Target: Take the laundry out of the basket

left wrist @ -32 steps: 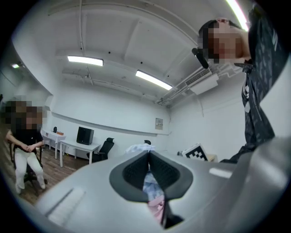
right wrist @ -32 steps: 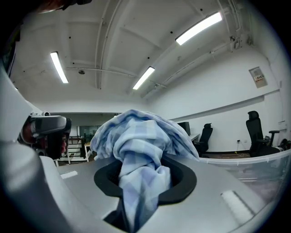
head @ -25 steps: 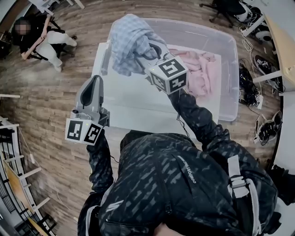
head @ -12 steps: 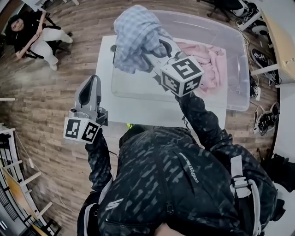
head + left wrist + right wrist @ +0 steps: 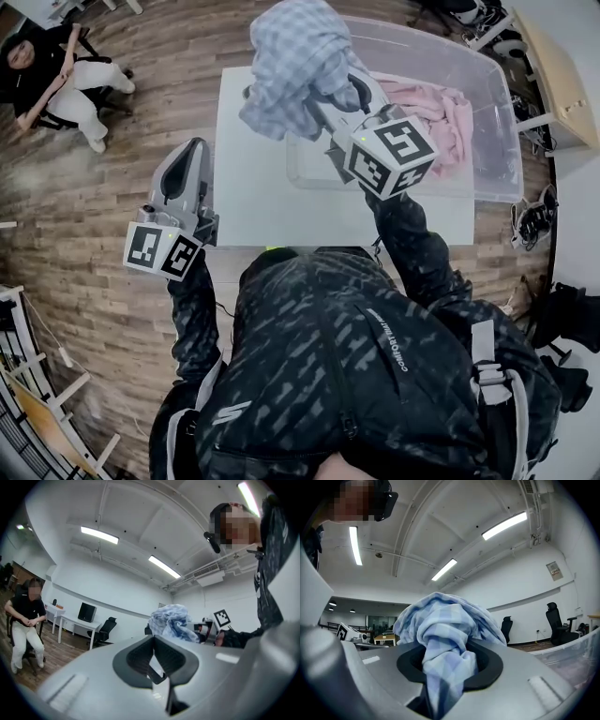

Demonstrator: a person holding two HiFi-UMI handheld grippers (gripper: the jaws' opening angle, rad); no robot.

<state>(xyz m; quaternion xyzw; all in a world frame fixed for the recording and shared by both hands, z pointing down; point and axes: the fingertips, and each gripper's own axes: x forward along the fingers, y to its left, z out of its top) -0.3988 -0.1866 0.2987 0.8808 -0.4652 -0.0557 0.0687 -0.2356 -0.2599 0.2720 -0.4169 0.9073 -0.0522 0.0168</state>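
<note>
In the right gripper view, the checked cloth [image 5: 440, 620] is clamped by the right hand-held gripper [image 5: 449, 667] over the bench [image 5: 253, 187], and may be dropped if its bunched fold slips; the left hand-held gripper [image 5: 153, 651] is closed, empty.

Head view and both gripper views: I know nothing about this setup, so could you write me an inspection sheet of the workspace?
Surface: white table, mostly bare.
Job's things: clear plastic bin on the table, with pink laundry inside; blue checked cloth lifted above the bin's near corner.
Clutter: nothing seen on the table.
Grippers: right gripper shut on the blue checked cloth, which bunches out past its jaws; left gripper shut and empty, held off the table's left edge.
Cables: what looks like a tangle of cables on the floor, right of the table.
Surroundings: wood floor; seated person at far left; office chairs beyond.
</note>
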